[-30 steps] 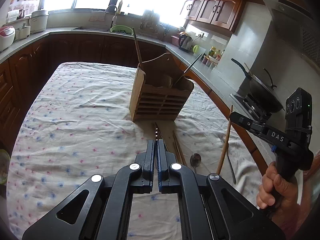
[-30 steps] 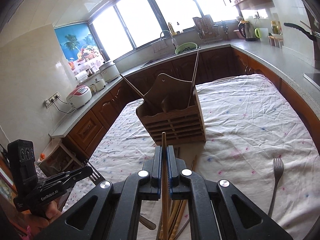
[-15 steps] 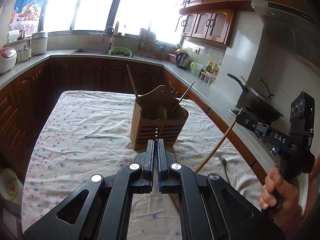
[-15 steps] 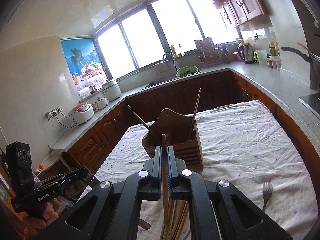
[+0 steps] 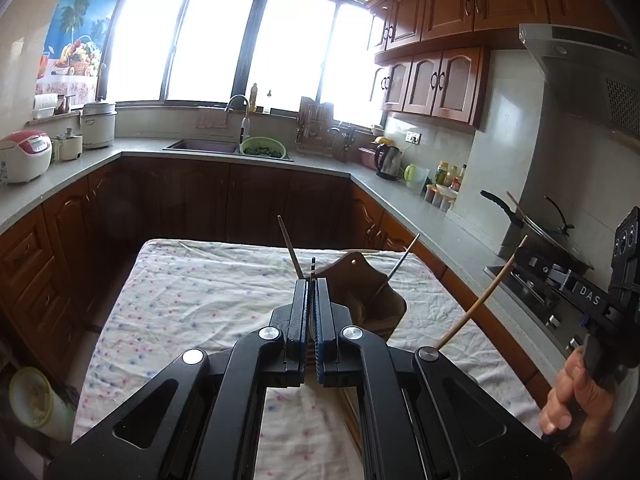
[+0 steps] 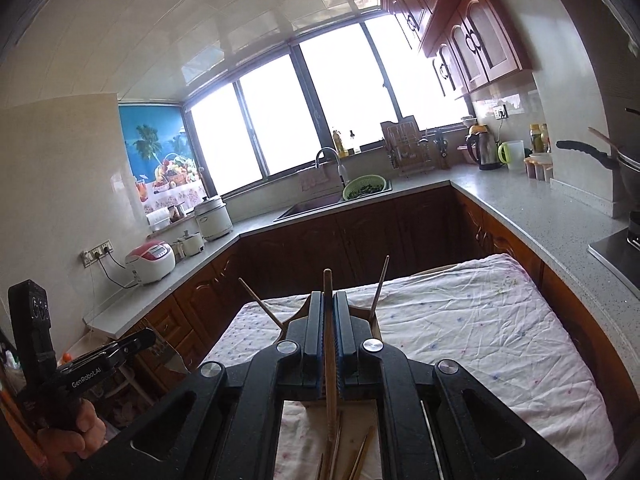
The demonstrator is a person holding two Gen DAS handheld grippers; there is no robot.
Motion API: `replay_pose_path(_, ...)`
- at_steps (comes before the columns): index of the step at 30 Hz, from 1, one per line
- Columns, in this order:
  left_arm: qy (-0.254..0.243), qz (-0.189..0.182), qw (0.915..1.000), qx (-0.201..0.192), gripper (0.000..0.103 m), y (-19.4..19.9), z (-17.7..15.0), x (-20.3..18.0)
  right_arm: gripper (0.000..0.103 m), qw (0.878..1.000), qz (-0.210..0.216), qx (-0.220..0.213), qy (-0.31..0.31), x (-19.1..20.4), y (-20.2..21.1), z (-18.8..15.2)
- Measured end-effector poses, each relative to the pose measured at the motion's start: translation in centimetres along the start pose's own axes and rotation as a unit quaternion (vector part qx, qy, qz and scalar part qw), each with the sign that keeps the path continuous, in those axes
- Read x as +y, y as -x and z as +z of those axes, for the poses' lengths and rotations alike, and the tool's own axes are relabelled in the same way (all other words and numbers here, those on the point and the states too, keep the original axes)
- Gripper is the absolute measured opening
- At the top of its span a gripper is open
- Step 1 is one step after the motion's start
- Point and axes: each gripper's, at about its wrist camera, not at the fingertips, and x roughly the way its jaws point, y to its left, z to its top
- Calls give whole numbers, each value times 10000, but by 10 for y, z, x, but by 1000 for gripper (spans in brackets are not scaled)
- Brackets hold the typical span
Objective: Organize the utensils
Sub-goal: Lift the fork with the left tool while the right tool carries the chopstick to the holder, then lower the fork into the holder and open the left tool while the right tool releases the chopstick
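1. Your right gripper (image 6: 328, 320) is clamped on a wooden chopstick (image 6: 329, 360), whose long axis runs forward along the fingers, its tip poking out just past them.
2. Your left gripper (image 5: 310, 308) is pinched shut on a thin metal utensil (image 5: 312, 266); only a dark tip shows beyond the fingers, so what kind it is cannot be told.
3. The wooden utensil holder (image 5: 360, 292) stands on the cloth-covered worktop (image 5: 192, 296), straight ahead of and below both grippers, largely hidden behind the fingers in each view.
4. Judging from both views, neither hand is clearly nearer the holder; both grippers point slightly down toward it.
5. Two sticks (image 6: 378, 286) already lean out of the holder, so each tip likely needs an open slot.
6. More chopsticks (image 6: 360, 460) lie on the cloth on your side of the holder.
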Motion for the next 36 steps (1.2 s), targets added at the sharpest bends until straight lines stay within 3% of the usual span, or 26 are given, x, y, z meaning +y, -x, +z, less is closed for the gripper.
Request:
replay_pose_path(9, 138, 396, 9985, -341, 2, -36, 28, 8, 4, 9974, -157, -637, -284, -16, -12, 35)
replay_pose_path(17, 36, 755, 9967, -308, 2, -87, 31, 5, 4, 9964, -297, -757, -258, -28, -46, 47)
replay_pose_path(26, -167, 826, 9961, 243, 2, -144, 1, -6, 4, 9979, -438, -359, -300, -44, -92, 16)
replay_pose_path(36, -441, 787, 9937, 671, 3, -176, -20, -27, 4, 9991, -407, 68, -87, -35, -125, -8)
